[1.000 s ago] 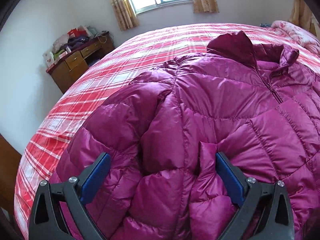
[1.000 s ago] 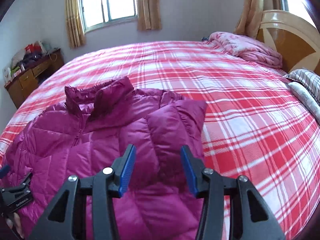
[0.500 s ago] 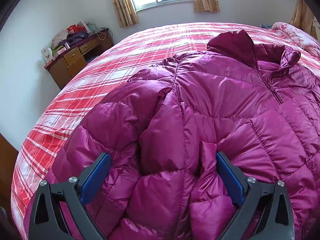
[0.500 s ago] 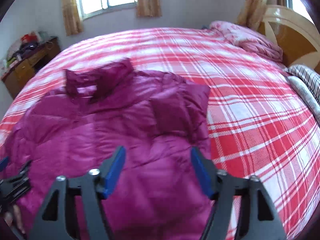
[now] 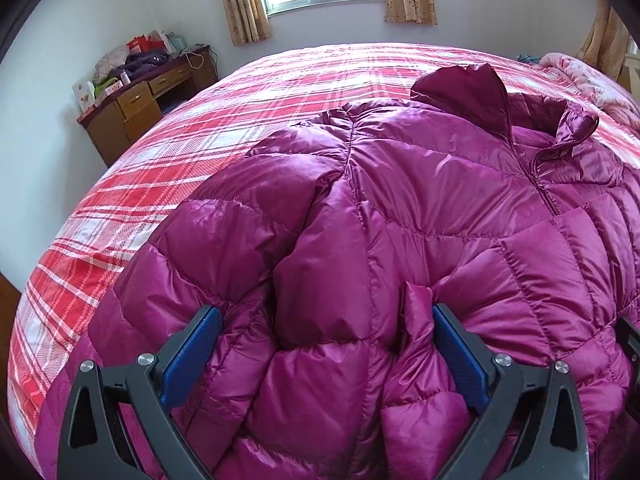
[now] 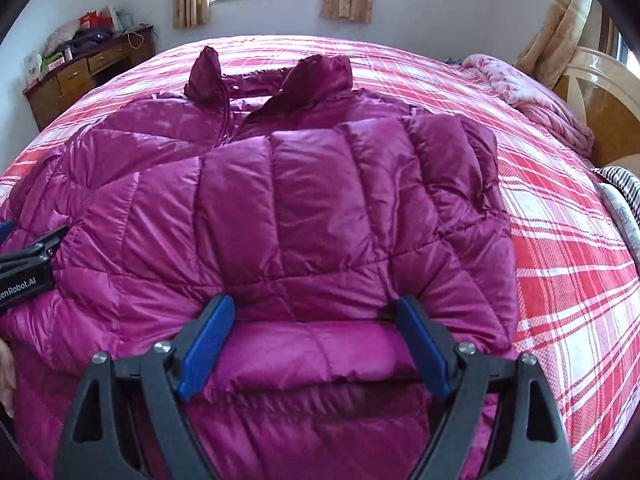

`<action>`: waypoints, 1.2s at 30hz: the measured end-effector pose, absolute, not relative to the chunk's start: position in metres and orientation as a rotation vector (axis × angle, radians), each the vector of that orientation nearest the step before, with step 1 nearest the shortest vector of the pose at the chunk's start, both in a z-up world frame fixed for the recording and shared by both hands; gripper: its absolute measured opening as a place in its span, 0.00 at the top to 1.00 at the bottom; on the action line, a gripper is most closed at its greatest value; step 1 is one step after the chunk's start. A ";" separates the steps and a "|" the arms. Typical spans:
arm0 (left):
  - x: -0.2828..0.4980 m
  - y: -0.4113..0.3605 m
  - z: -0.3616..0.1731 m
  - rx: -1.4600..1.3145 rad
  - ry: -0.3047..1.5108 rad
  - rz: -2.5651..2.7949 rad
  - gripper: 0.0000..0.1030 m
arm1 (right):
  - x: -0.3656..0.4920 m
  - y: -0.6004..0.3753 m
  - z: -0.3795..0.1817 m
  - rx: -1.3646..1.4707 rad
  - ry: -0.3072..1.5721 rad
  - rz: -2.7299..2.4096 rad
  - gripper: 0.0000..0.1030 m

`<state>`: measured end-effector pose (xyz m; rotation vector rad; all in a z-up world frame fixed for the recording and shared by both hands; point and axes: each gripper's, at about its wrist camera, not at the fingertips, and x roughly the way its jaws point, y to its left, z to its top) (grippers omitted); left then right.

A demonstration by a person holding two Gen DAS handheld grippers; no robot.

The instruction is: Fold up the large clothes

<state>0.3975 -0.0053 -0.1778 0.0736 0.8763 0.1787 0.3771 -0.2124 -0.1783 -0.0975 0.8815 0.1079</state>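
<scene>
1. the right claw [image 6: 310, 344] is opening at the bottom of its frame, its blue pads standing wide with a flat band of the down jacket [image 6: 280, 216] lying between them, and neither pad is pressing on it.
2. the left claw [image 5: 326, 356] is sitting spread wide at the bottom of its frame, with bunched folds of the jacket's sleeve filling the gap; the right pad is touching a raised pleat, but i cannot tell whether the claw is really squeezing the fabric.
3. the step in hand is looking like the sleeve folds: the sleeve on the right of the right wrist view is already lying across the chest, and the right claw is appearing to let go of it.
4. the next move is likely calling for the left claw to bring its sleeve across the front, then for both claws to take the hem and fold it toward the collar [image 6: 316, 72].
5. the jacket is lying front-up on the red plaid bed [image 6: 560, 280], magenta, glossy, quilted and puffy, partly zipped, collar standing toward the window at the upper middle of the frame.
6. being puffy and slick, it is probably going to spring back.
</scene>
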 end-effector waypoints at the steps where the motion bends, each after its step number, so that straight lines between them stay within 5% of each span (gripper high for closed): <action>1: 0.397 -0.003 -0.176 0.069 0.879 0.165 0.01 | 0.378 -0.213 -0.179 -0.097 0.880 0.107 0.15; 11: 0.310 0.075 -0.115 0.131 0.734 0.239 0.01 | 0.372 -0.211 -0.176 -0.097 0.869 0.098 0.14; 24: 0.227 0.181 -0.160 -0.047 0.895 0.342 0.01 | 0.368 -0.208 -0.174 -0.130 0.856 0.059 0.09; 30: 0.242 0.169 -0.154 -0.036 0.894 0.278 0.73 | 0.342 -0.218 -0.157 -0.115 0.807 0.046 0.09; 36: 0.253 0.161 -0.098 0.126 0.770 0.388 0.80 | 0.311 -0.226 -0.144 -0.164 0.759 0.037 0.09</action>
